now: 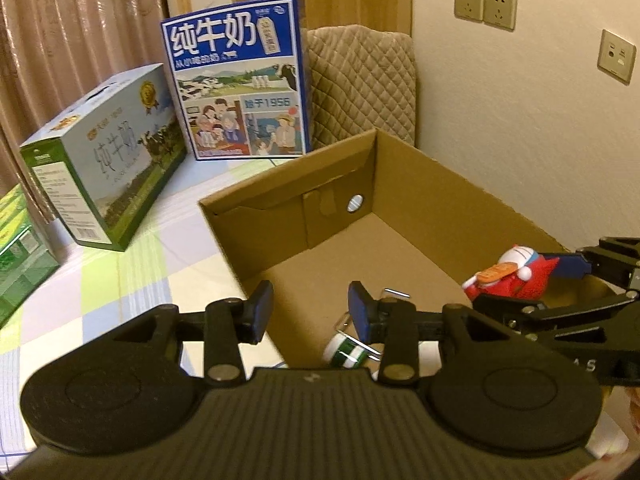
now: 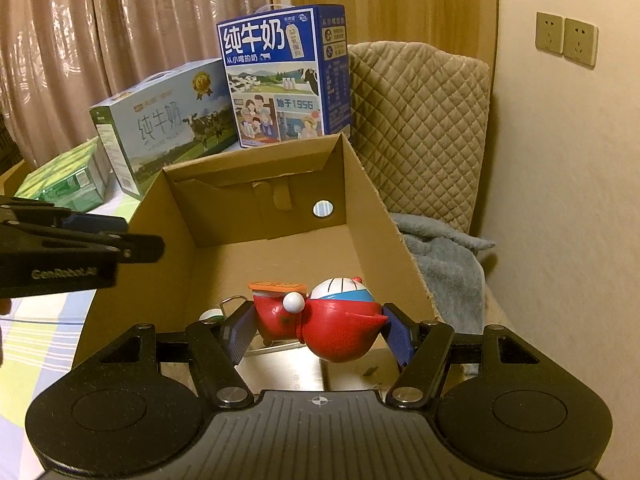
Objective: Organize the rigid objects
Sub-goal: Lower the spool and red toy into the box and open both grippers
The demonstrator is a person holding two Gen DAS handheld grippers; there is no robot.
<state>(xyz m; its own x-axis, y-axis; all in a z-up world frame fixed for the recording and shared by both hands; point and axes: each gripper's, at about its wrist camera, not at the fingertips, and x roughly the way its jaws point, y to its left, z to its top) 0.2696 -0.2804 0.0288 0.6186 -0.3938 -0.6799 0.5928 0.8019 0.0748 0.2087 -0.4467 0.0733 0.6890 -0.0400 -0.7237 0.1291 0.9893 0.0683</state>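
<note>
The cardboard box is the largest thing at hand: open-topped, its floor mostly bare, a round hole in the far wall, sitting on a surface spread with a checked cloth. Behind it stand a blue milk carton upright and a pale green milk carton lying on its long side, well apart from the box's left wall. A quilted chair back rises just beyond the box's right wall.

The right gripper has its jaws clamped on a red and blue toy figure, held above the near part of the box, over its floor. The left gripper hovers at the box's near left corner with its jaws apart and nothing between them. Below it, a small green-striped object with a wire loop lies on the box floor.

The step appears to be setting the figure down inside the box. To do it well, the right gripper should probably lower until the figure's base is close to the cardboard before the jaws part, since the rounded body looks likely to roll if dropped. The middle and far floor offer the open room; the near left is taken by the striped object. The right wall's upper edge runs close alongside the right gripper, so any sideways drift should favour the centre, and the left gripper is best kept clear of the descent.
</note>
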